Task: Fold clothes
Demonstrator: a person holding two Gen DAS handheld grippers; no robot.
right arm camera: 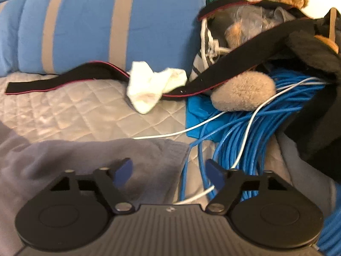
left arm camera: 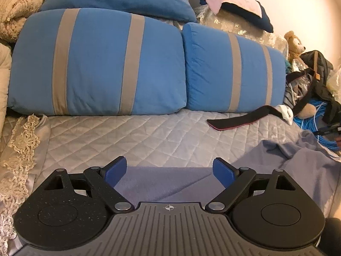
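Grey-lilac cloth, the garment (left arm camera: 287, 160) I must fold, lies on the quilted bed (left arm camera: 127, 138) in the left wrist view, one part flat under my left tongs (left arm camera: 169, 170) and the rest bunched toward the right. These tongs stand spread wide, with nothing between the pads; they hover over a straight edge of the cloth. Behind are two striped pillows (left arm camera: 96, 64) and a black strap (left arm camera: 238, 119).

In the right wrist view, which is blurred, my right tongs (right arm camera: 168, 172) are also spread, pinching nothing. They straddle the right edge of the garment (right arm camera: 96, 160), with one pad over the cloth and the other over a coil of blue cable (right arm camera: 245, 145). A white cable (right arm camera: 247, 128) crosses there too.

I judge that I am at the step of taking hold of the garment's edge. The next move calls for closing on cloth alone, not on cables. The garment's near part is hidden under both devices, so I cannot tell its kind.
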